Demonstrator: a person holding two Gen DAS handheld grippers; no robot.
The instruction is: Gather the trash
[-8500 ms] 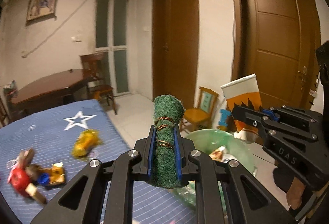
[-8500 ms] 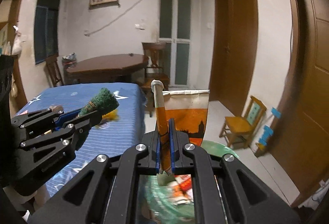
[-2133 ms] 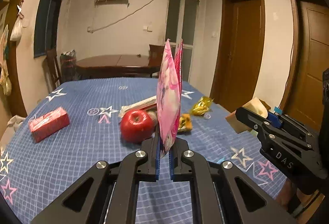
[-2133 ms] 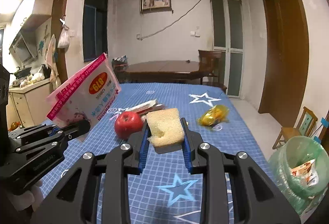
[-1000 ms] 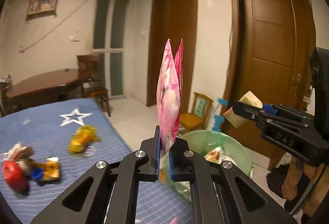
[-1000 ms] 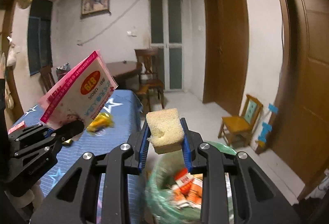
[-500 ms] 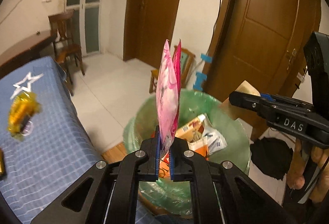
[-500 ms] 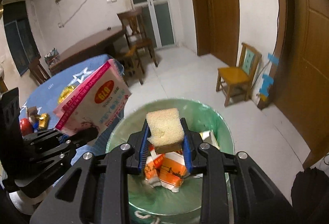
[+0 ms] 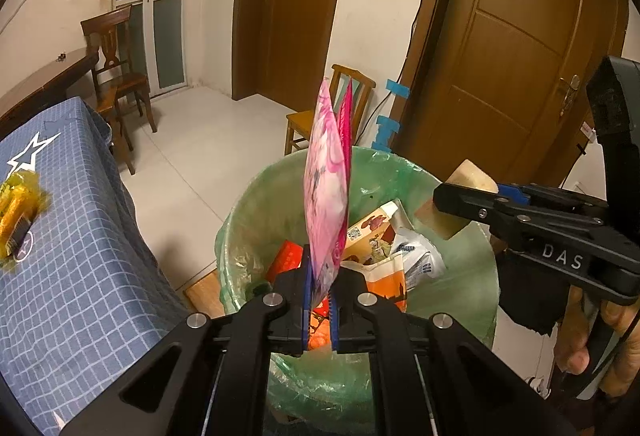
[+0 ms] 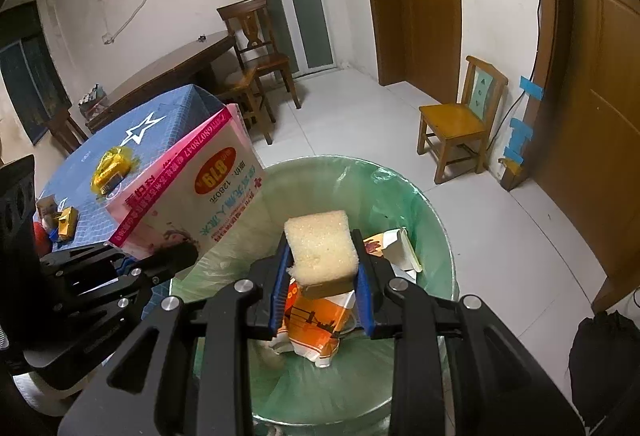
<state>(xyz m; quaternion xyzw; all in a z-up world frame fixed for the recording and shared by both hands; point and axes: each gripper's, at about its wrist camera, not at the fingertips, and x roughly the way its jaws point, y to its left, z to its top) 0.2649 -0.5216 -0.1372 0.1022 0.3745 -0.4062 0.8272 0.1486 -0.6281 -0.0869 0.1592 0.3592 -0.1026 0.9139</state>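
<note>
Green-lined round bin (image 10: 436,236) holding crumpled cartons (image 10: 320,324) and wrappers.
Left fingers (image 9: 306,300) clamped on glossy pink packet (image 9: 326,191); right fingers (image 10: 280,276) on porous yellow sponge (image 10: 322,248).

Pink packet (image 9: 326,191), green bin liner (image 9: 424,187)

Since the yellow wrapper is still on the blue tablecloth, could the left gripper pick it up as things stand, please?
Probably not yet: the left gripper is shut on the pink packet over the bin, so its jaws are occupied. The yellow wrapper lies off to the side.
</note>
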